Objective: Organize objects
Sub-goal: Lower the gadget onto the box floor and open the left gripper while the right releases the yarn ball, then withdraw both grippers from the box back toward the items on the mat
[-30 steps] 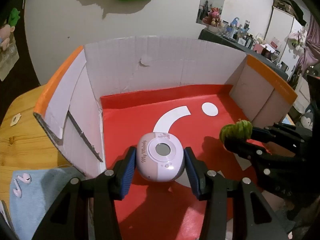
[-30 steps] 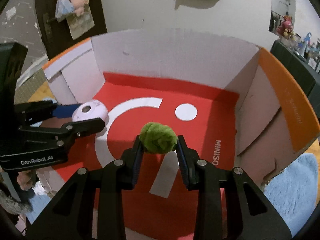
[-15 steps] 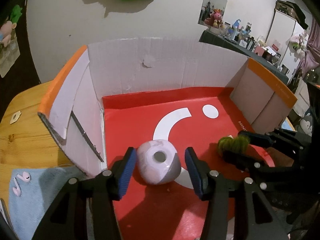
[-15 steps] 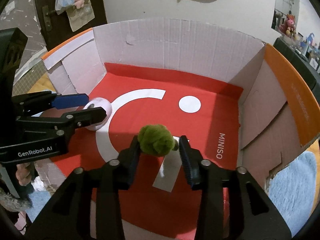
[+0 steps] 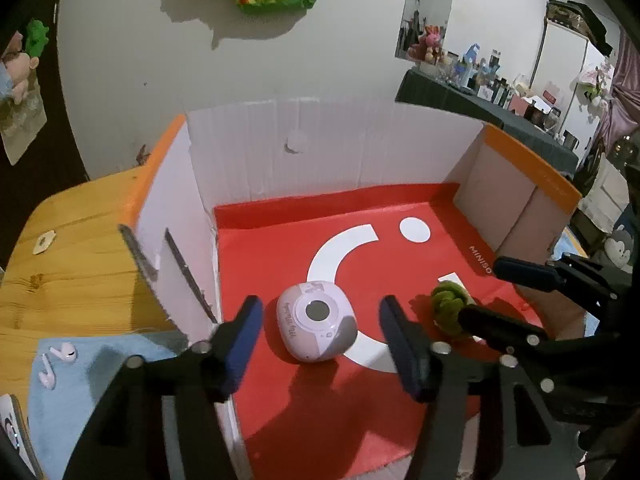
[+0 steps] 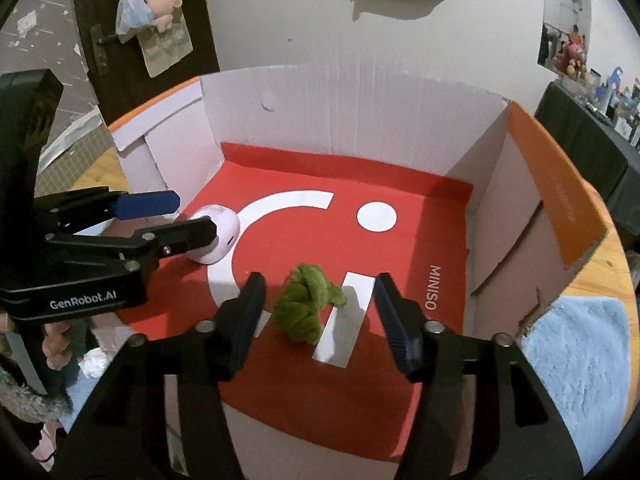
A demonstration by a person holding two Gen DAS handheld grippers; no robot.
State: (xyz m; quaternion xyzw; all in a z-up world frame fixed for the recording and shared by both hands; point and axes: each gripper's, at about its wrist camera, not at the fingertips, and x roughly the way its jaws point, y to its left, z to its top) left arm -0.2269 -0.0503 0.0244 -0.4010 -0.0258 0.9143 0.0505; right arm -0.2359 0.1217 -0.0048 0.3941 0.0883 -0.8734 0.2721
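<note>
Both claws stand wide and hold nothing. The pink case lies on the box floor dead ahead between the left claw fingers — the green knot likewise ahead of the right claw.

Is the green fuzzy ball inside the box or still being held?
Inside. The green fuzzy ball lies on the box floor, between the open right tool, touching neither finger.
</note>
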